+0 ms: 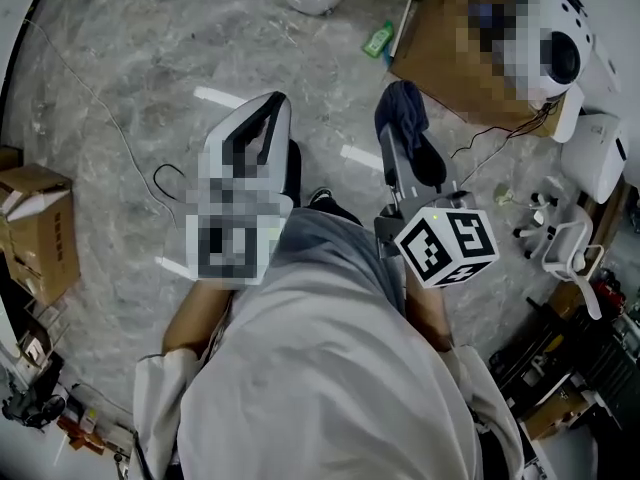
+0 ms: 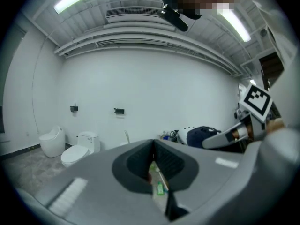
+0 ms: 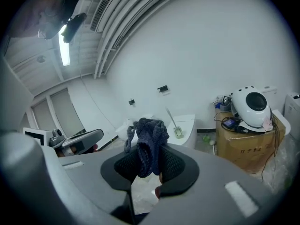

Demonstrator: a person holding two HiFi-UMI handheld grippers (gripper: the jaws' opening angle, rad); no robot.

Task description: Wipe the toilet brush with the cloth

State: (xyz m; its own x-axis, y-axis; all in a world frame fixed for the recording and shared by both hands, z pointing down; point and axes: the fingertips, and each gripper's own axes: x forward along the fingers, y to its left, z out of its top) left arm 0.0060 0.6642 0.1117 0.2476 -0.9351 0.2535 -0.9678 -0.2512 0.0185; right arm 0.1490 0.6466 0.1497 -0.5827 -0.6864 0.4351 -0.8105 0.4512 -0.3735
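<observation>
Jaws of right gripper point(image 3: 150, 159) clamp cloth point(image 3: 149, 137); toilet brush point(image 3: 178, 131) beyond

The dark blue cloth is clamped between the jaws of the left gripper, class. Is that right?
No. The dark blue cloth is clamped between the jaws of the right gripper, not the left, as the right gripper view shows. The left gripper has its jaws together on nothing, as the left gripper view shows.

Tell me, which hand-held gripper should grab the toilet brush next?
Probably left. The left hand-held gripper is shut on nothing, while the right hand-held gripper pinches the cloth. The toilet brush lies ahead, ungrasped.
</observation>
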